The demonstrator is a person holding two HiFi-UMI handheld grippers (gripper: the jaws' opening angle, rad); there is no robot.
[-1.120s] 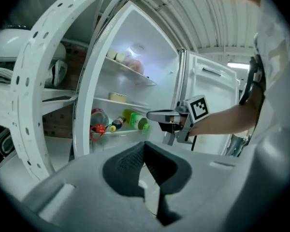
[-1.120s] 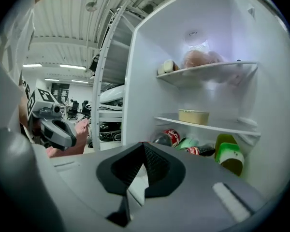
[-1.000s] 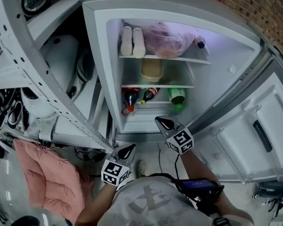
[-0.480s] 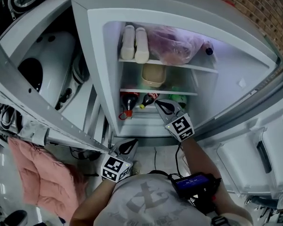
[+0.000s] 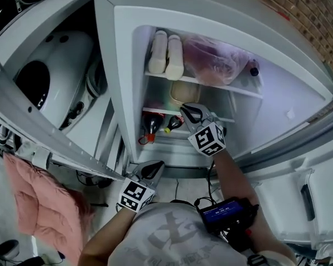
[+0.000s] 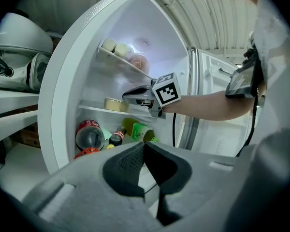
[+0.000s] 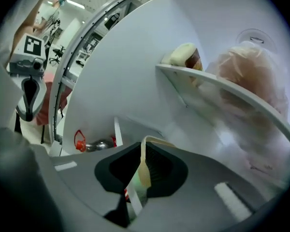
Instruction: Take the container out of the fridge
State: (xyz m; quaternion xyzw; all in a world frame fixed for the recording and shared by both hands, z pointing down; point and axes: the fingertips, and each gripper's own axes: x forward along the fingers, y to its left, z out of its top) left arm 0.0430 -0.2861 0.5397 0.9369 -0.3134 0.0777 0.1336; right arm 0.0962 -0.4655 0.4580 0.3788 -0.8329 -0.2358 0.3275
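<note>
Right tongs point(image 5: 188, 109) forward, onto container point(image 5: 182, 93)

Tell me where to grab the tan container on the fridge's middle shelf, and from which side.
Take the container by its front rim, coming straight in from the open front. It sits upright with the upper shelf close above it, so a top grip is probably blocked, and the thin rim fits between jaws. The right gripper has that rim between its jaws.
</note>
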